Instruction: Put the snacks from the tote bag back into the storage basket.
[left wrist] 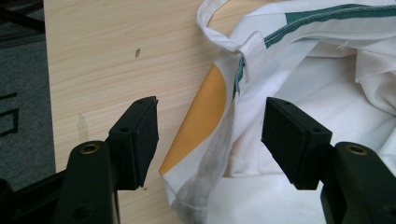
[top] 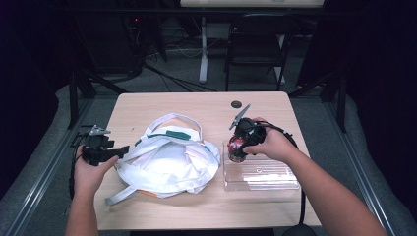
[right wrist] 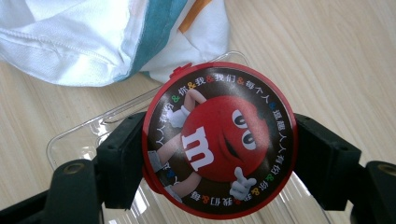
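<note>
A white cloth bag [top: 169,162] with green and orange patches lies crumpled on the left half of the table. My left gripper [top: 118,151] sits at its left edge, open, with the bag's orange-and-white corner [left wrist: 205,126] between the two pads but untouched. My right gripper [top: 237,147] is shut on a round red candy tub [top: 237,146], whose lid [right wrist: 219,140] shows a red cartoon figure. The tub stands at the left end of a clear plastic tray [top: 260,172], seen under the tub as the tray [right wrist: 88,133] in the right gripper view.
The wooden table [top: 162,105] has a dark round hole [top: 236,104] near its far edge. A chair [top: 255,44] and desk legs stand on the floor beyond. Bare tabletop lies at the front and back.
</note>
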`<state>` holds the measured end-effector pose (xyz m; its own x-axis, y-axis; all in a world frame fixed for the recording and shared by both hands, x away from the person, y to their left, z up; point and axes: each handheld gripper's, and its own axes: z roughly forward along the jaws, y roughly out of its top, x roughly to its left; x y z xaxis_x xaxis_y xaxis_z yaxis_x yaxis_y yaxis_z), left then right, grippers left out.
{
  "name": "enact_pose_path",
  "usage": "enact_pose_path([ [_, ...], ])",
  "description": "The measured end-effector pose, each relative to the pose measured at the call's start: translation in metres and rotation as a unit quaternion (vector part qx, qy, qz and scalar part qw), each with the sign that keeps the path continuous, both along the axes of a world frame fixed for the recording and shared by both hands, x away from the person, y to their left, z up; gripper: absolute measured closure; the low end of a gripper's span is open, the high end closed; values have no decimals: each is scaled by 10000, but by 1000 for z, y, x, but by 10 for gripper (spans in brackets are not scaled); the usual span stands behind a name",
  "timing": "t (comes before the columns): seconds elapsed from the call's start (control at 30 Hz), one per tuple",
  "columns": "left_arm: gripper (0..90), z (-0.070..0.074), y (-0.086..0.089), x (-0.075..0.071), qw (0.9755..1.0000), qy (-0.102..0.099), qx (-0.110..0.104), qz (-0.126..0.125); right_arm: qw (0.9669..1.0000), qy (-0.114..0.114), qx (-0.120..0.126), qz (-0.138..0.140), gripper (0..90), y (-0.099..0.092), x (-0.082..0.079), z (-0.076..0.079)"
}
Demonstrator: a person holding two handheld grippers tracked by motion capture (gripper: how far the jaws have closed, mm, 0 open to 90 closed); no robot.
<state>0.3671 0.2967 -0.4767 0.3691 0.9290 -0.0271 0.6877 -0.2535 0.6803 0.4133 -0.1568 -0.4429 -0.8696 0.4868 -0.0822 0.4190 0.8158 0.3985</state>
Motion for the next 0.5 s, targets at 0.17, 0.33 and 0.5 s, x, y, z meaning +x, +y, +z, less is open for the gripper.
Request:
enact_pose_path([
  [0.17,367,-1,-1,0,10000,11,8,-2,10000,33,-72,26,252,2,0,-8],
  [0.33,367,-1,-1,0,10000,10,21,-2,9999,65,-96,5,252,2,1,-15],
  [0.5,367,-1,-1,1,10000,7,28,-7,9998,69,-167,-30,252,1,3,-25],
])
